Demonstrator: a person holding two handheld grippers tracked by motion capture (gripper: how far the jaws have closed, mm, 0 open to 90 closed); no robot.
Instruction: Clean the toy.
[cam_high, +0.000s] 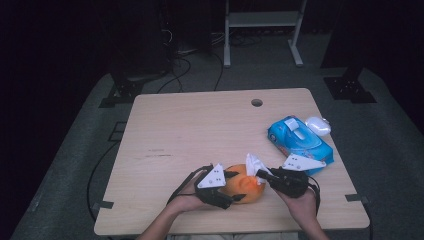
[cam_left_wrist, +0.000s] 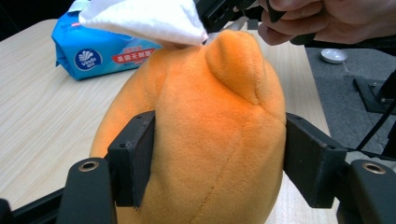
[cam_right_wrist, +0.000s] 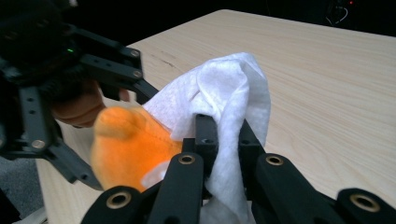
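Note:
An orange plush toy (cam_high: 248, 189) lies near the front edge of the wooden table (cam_high: 200, 130). My left gripper (cam_high: 238, 186) is shut on it; in the left gripper view both black pads (cam_left_wrist: 135, 158) press into the sides of the toy (cam_left_wrist: 210, 116). My right gripper (cam_high: 261, 174) comes in from the right and is shut on a white wipe (cam_high: 254, 162). In the right gripper view the wipe (cam_right_wrist: 224, 88) is pinched between the jaws (cam_right_wrist: 226, 135) and drapes against the top of the toy (cam_right_wrist: 130, 144). The left gripper view shows the wipe (cam_left_wrist: 144, 18) resting on the toy's top.
A blue pack of wipes (cam_high: 299, 140) lies to the right, with a white rounded object (cam_high: 318, 125) just behind it. A cable hole (cam_high: 257, 102) sits near the table's far edge. Dark floor, cables and a white stand lie beyond the table.

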